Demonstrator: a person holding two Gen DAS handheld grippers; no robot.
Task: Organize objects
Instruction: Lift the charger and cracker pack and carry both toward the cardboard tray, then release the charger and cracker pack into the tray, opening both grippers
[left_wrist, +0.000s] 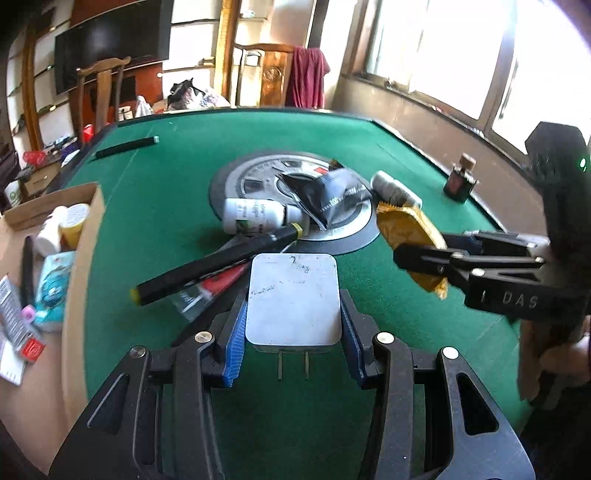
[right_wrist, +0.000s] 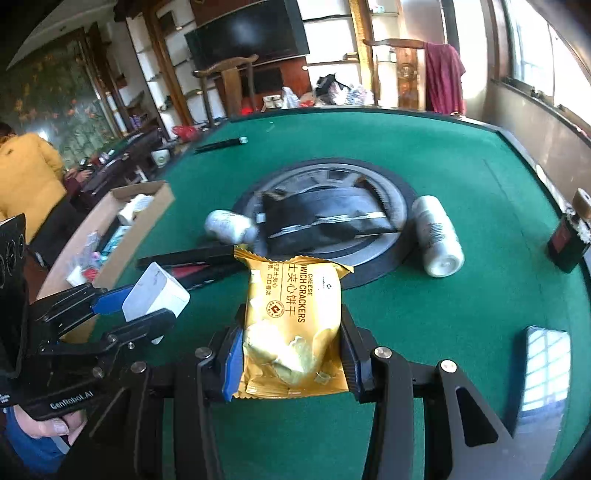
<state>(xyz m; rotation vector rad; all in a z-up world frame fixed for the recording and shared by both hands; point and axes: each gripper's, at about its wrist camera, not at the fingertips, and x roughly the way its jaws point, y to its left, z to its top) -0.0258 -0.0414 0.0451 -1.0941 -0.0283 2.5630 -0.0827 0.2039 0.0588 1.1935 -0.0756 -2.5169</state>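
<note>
Through the left wrist camera I have the left gripper (left_wrist: 293, 328) clamped on a white plug adapter (left_wrist: 293, 301), blue pads pressing its two sides, prongs pointing back toward me, held clear above the green table (left_wrist: 155, 206). Just beyond it lie a black marker (left_wrist: 218, 264) with yellow ends, a white bottle (left_wrist: 255, 216) on its side and a black pouch (left_wrist: 328, 197) across the round centre plate. The cardboard box (left_wrist: 86, 236) sits at the left edge, already holding several small items. On the right, the right gripper (left_wrist: 424, 254) carries a yellow packet. Through the right wrist camera I see that gripper (right_wrist: 291, 356) closed on the cheese cracker packet (right_wrist: 291, 321), pads squeezing its sides, also lifted off the felt; the left gripper (right_wrist: 147, 306) shows at the left with the adapter, close to the box (right_wrist: 110, 254). A white bottle (right_wrist: 437, 236) lies far right and a phone (right_wrist: 543, 369) near right. I judge both picks done and the carry in hand: next I must swing each load left over the box, the adapter first since it is nearer, lower it inside the walls, then release, keeping the two tools from colliding
</note>
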